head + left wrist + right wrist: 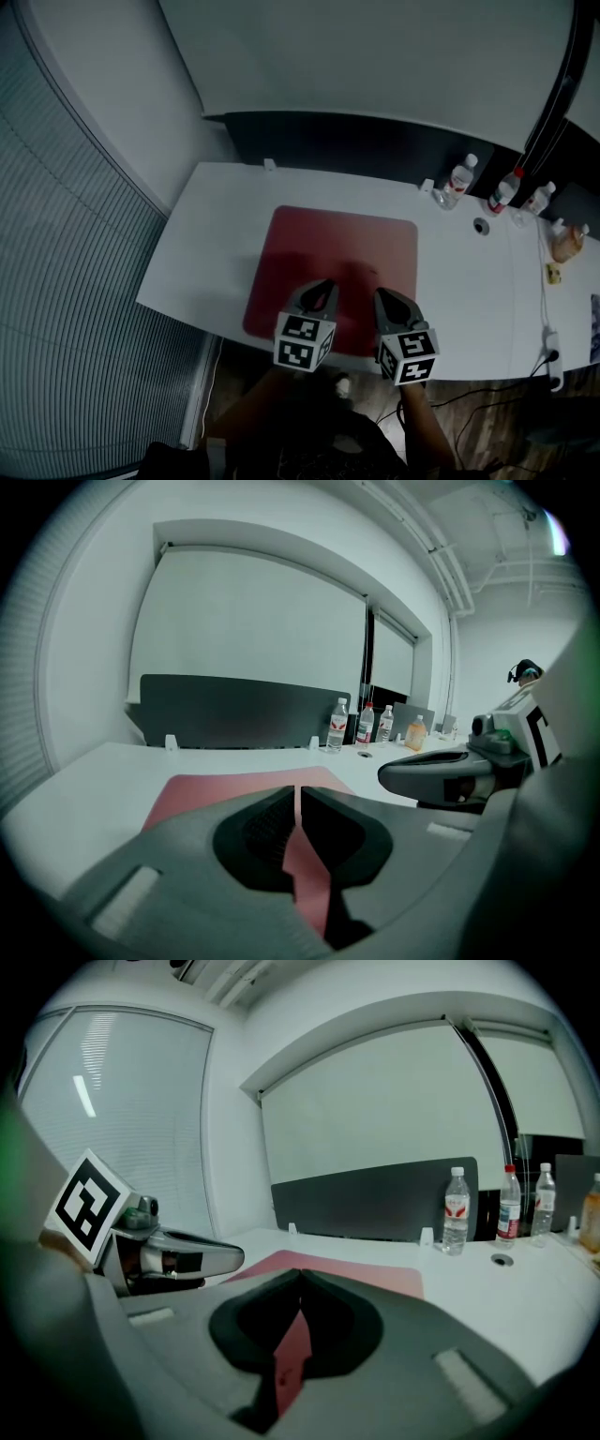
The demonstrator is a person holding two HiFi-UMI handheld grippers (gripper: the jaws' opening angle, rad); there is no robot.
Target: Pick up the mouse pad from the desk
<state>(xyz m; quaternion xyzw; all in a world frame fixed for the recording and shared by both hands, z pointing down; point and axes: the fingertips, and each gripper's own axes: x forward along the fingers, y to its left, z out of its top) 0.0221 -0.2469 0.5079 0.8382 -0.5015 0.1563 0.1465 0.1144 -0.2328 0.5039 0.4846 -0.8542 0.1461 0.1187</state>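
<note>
A dark red mouse pad (342, 253) lies flat in the middle of the white desk (206, 244). Side by side over the pad's near edge are my left gripper (326, 285) and my right gripper (382, 294), both pointing toward the back of the desk. In the left gripper view the left gripper (296, 795) is shut with nothing between its jaws, and the pad (211, 789) spreads out ahead of it. In the right gripper view the right gripper (301, 1280) is also shut and empty above the pad (380, 1277). Neither one holds the pad.
Three water bottles (460, 175) (503, 190) (538, 198) and an orange drink bottle (567, 242) stand at the back right. A cable grommet (481, 226) sits near them. A dark partition (356, 141) runs behind the desk, and a cable (548, 319) runs along the desk's right end.
</note>
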